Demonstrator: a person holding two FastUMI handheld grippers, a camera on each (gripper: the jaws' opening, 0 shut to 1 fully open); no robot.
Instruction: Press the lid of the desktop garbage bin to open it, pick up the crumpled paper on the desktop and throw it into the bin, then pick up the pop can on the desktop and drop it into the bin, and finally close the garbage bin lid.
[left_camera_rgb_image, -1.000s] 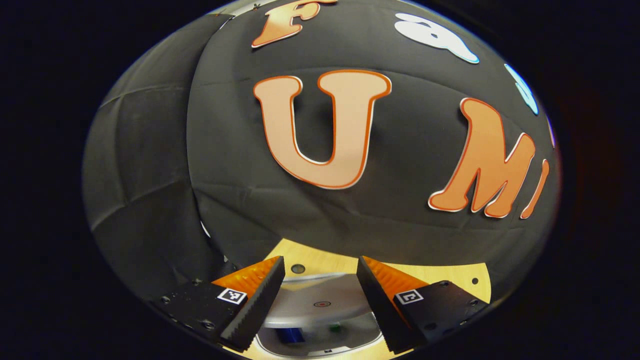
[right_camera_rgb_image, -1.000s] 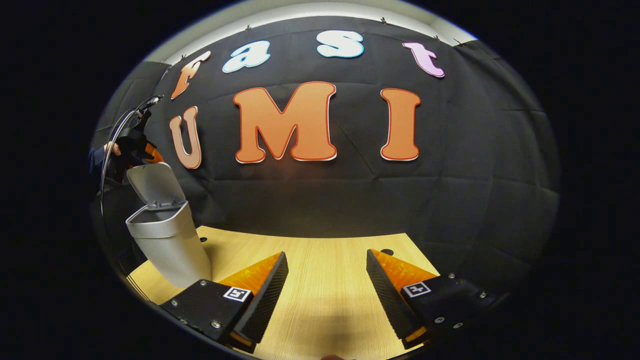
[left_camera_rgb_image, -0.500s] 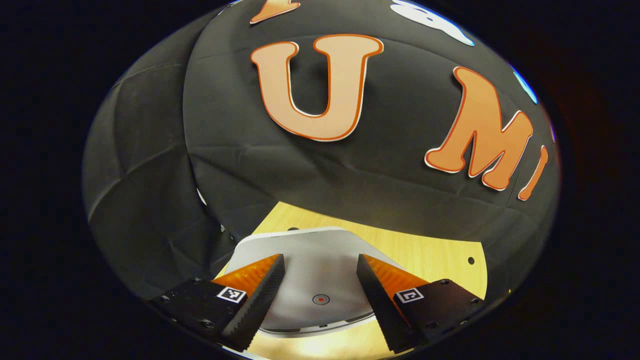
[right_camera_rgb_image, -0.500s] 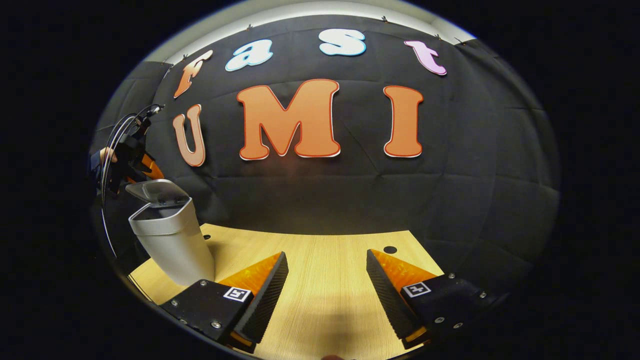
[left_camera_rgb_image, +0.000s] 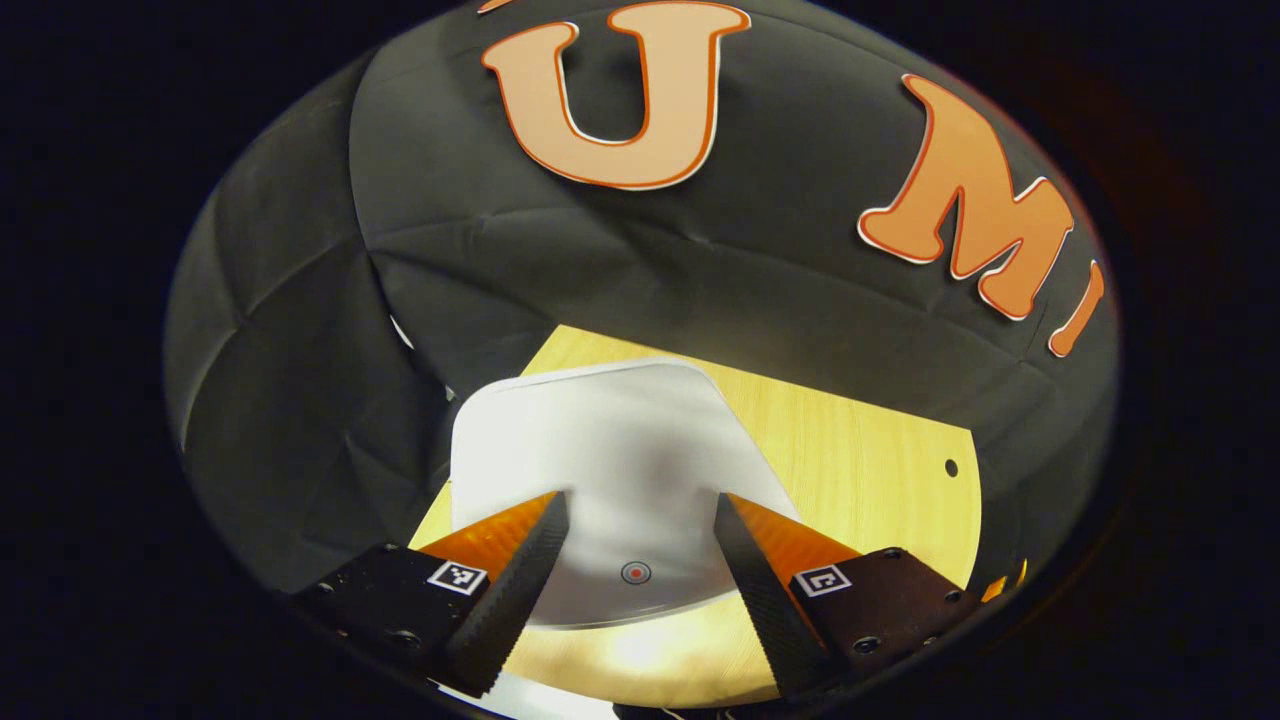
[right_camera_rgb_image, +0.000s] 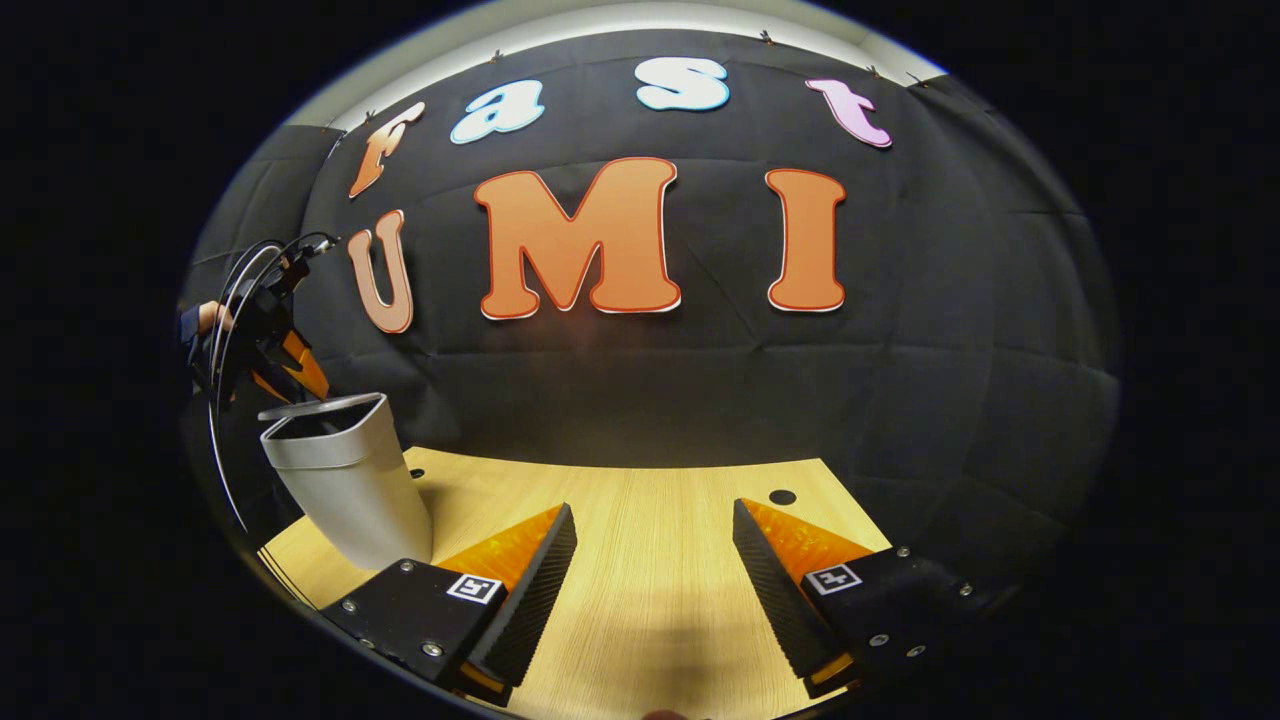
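The grey desktop bin (right_camera_rgb_image: 350, 490) stands at the left end of the wooden table in the right gripper view, its lid lying down flat on its top. In the left gripper view the pale lid (left_camera_rgb_image: 600, 440) fills the space below my left gripper (left_camera_rgb_image: 638, 502), which is open with nothing between its fingers; a small red dot (left_camera_rgb_image: 636, 572) marks the lid's near part. From the right gripper view that left gripper (right_camera_rgb_image: 285, 365) and the hand holding it sit right at the lid's left edge; contact cannot be told. My right gripper (right_camera_rgb_image: 653, 510) hovers open over bare table.
The wooden table (right_camera_rgb_image: 650, 600) ends at the black cloth wall behind. It has small round holes (right_camera_rgb_image: 781, 497) near its back edge. Cables (right_camera_rgb_image: 230, 330) loop from the left gripper above the bin.
The lid has swung from upright down to flat on the bin. My left gripper came down and tilted with it. The right gripper has stayed still.
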